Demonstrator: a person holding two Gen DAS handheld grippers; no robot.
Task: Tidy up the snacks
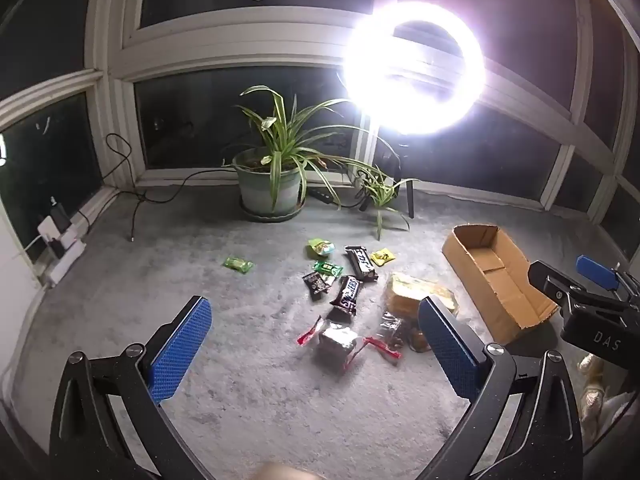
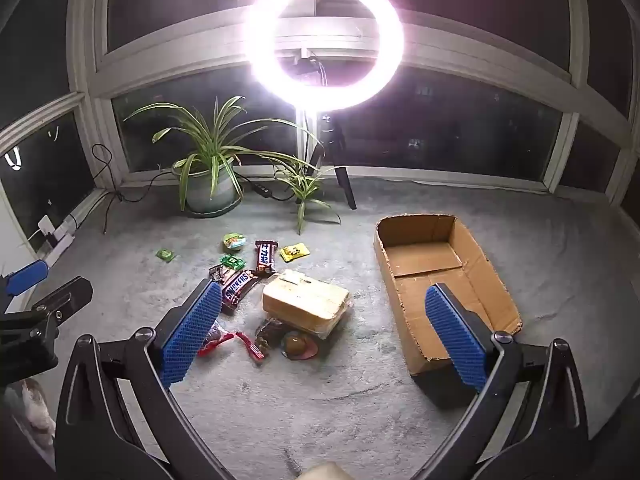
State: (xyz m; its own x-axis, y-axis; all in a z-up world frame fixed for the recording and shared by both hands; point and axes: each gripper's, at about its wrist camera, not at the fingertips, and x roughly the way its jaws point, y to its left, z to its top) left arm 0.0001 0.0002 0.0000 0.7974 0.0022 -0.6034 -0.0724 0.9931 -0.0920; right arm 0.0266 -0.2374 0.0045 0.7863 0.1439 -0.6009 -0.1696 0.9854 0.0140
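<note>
Your left claw (image 1: pixel 316 344) hangs above the grey carpet (image 1: pixel 248 384) with its blue-padded fingers (image 1: pixel 180 350) spread wide and nothing between them, tilted down toward the scattered snacks. Your right claw (image 2: pixel 324 332) is held the same way, jaws wide and empty, its left pad over the edge of the pile and its right pad over the near end of the cardboard box (image 2: pixel 444 276). Each claw shows at the edge of the other's view, so you are holding them side by side, apart from one another.

The snacks lie loose on the carpet between the potted spider plant (image 2: pixel 210 176) and you: a Snickers bar (image 2: pixel 239 286), a second dark chocolate bar (image 2: pixel 265 258) just behind it, a yellow packet (image 2: pixel 295 252), a small green cup (image 2: pixel 234 241), a lone green sweet (image 2: pixel 165 255) off to the left, and a large tan wrapped pack (image 2: pixel 306 304) in the middle. Nearest you sit a silver packet with red ends (image 1: pixel 338 342) and a small round jelly cup (image 2: pixel 298 346) touching the tan pack's front edge.

The box lies open-topped on the carpet to the right of the pile, with no snacks in it. A ring light (image 2: pixel 324 38) glares from its stand before the dark windows.
</note>
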